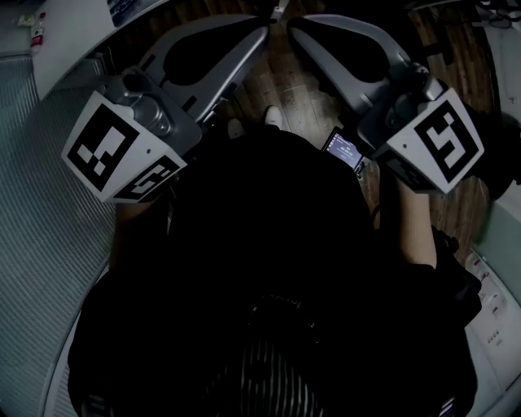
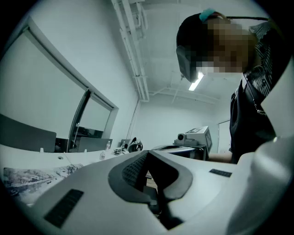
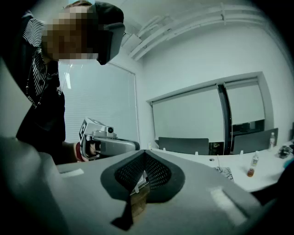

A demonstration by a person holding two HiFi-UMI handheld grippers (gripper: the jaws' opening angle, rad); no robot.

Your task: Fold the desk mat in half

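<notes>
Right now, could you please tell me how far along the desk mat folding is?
Done: nothing visibly; the patterned desk mat lies on the white desk, away from both grippers, its fold state unclear. In hand: nothing; the left gripper and right gripper are shut and empty, held over the wooden floor. Left: approach the mat, grip an edge, fold it in half.

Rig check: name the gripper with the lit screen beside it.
The right gripper: a lit screen sits at its inner side; the left gripper has none.
</notes>
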